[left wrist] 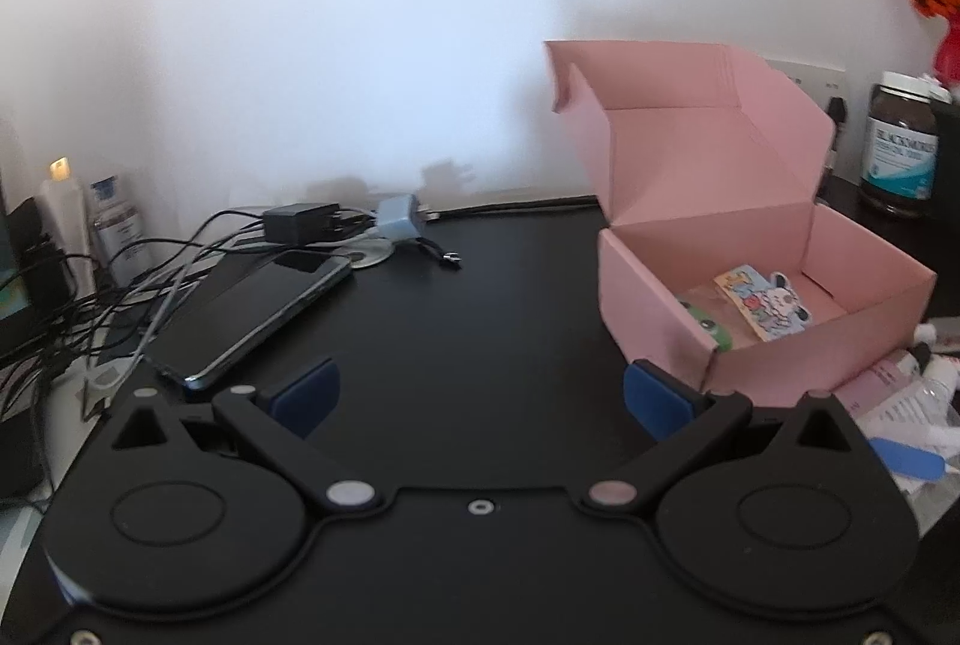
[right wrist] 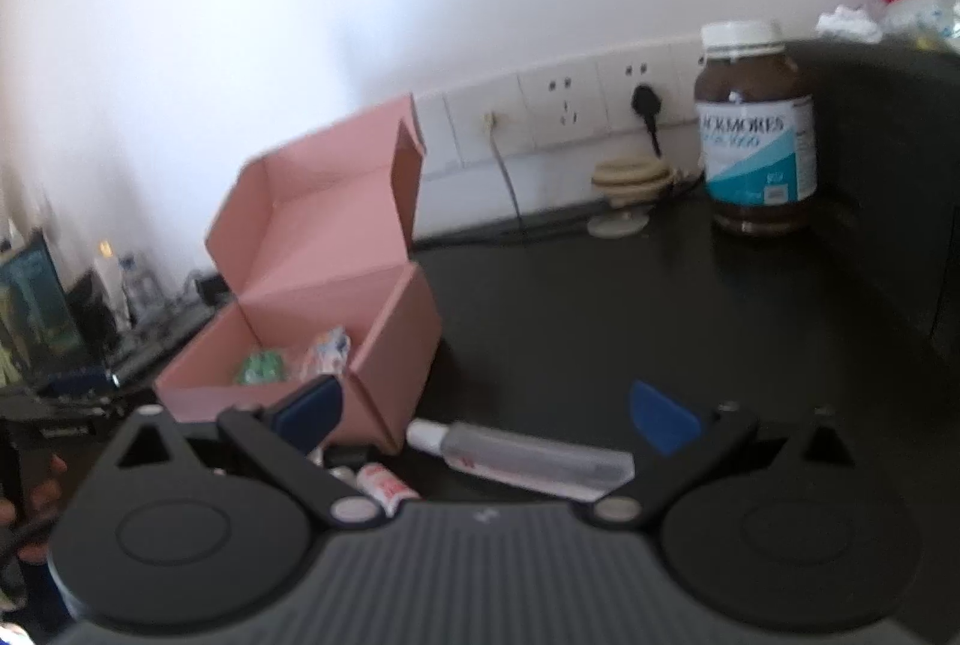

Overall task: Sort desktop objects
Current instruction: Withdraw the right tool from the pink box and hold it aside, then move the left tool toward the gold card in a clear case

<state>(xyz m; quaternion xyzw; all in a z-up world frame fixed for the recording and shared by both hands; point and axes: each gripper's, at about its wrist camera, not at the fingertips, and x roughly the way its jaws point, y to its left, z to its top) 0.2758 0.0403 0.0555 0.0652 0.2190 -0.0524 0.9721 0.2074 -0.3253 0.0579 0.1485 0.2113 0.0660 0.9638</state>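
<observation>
An open pink cardboard box (left wrist: 780,285) stands on the black desk, its lid raised; a cartoon sticker pack (left wrist: 762,309) and a green item (left wrist: 711,327) lie inside. It also shows in the right wrist view (right wrist: 336,297). My left gripper (left wrist: 480,396) is open and empty, just left of the box's near corner. My right gripper (right wrist: 486,417) is open and empty above a clear plastic bottle with a white cap (right wrist: 522,456) lying on the desk right of the box. A small red-and-white tube (right wrist: 384,486) lies beside it.
A black phone (left wrist: 258,321), a charger (left wrist: 300,222), a blue adapter (left wrist: 399,219) and tangled cables (left wrist: 102,309) lie at the left. A brown supplement jar (right wrist: 756,129) stands by the wall sockets (right wrist: 564,105). Loose packets (left wrist: 900,393) lie right of the box.
</observation>
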